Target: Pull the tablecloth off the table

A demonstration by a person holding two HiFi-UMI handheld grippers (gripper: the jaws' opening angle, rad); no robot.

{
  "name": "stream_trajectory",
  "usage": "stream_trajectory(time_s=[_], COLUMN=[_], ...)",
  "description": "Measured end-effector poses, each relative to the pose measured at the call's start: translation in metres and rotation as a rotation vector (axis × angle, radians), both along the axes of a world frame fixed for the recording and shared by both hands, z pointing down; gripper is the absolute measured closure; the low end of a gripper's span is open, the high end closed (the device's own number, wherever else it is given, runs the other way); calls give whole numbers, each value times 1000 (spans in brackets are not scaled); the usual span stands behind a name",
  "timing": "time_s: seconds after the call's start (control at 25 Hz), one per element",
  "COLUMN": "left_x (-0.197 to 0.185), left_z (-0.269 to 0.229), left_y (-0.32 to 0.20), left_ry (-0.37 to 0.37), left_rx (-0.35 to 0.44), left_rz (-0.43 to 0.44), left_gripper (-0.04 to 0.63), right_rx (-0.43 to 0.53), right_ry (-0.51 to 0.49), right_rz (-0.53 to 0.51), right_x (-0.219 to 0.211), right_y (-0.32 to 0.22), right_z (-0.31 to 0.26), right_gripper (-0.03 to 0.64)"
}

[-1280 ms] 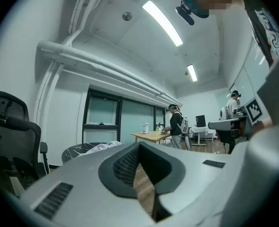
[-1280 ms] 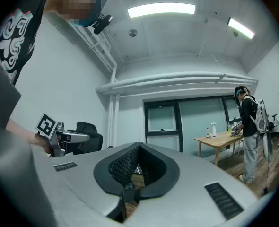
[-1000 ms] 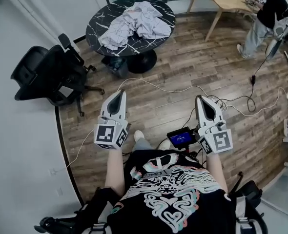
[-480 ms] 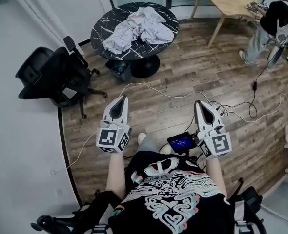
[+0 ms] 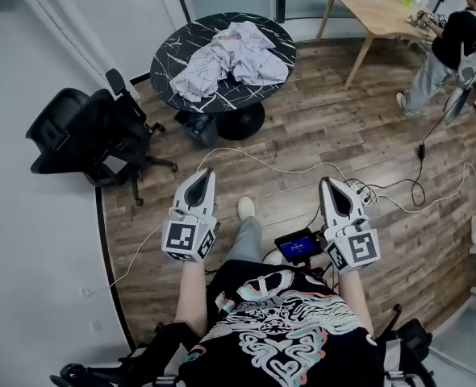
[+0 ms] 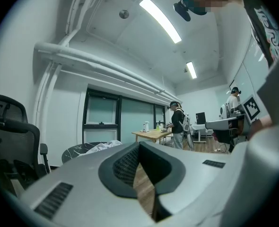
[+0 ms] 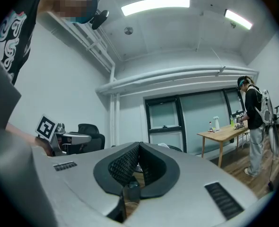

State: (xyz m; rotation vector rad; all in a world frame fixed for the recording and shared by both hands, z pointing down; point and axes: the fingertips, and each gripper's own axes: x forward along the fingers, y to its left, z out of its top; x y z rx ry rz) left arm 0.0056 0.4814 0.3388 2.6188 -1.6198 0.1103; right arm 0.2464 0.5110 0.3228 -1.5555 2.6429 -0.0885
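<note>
Stepping forward since the earlier frames, the person now shows a grey-trousered leg and white shoe (image 5: 245, 209) between the two grippers, and the round black marble-patterned table (image 5: 167, 56) sits a little lower in the head view.

From the head view, the crumpled white tablecloth (image 5: 231, 53) lies heaped on that table top, nearer its far edge, with folds spilling towards the left rim. The left gripper (image 5: 206, 172) and right gripper (image 5: 327, 182) are held level over the wooden plank floor (image 5: 327, 127), well apart from the table, both empty. A black office chair (image 5: 85, 131) stands to the left of the table.

In the left gripper view, the left gripper (image 6: 139, 145) has its jaws pressed together with nothing between them; the tablecloth (image 6: 106, 146) shows as a pale mound on the table beyond.

In the right gripper view, the right gripper (image 7: 139, 145) likewise has its jaws together and empty; a sliver of the tablecloth (image 7: 163, 145) peeks past them.

The cloth looks light, soft and limp, so it should slide easily on the smooth top. A raised fold near the closest edge seems the best place to pinch, since flat fabric would slip from the pads.
</note>
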Motion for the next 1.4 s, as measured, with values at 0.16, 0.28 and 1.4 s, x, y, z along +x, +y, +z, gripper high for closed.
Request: stream_trajectory(time_s=[0.16, 0.28, 1.4], left_x=[1, -2, -55], left_z=[1, 3, 2], left_y=[-20, -45, -319], left_ry=[8, 9, -46], left_rx=[10, 27, 66], left_rz=[-6, -14, -15], left_gripper=[583, 583, 583], right_rx=[2, 2, -96], right_ry=[8, 14, 53], right_rz=[2, -4, 14], right_x=[0, -4, -63], right_y=[-18, -38, -296], right_z=[1, 4, 28], right_gripper=[624, 624, 623])
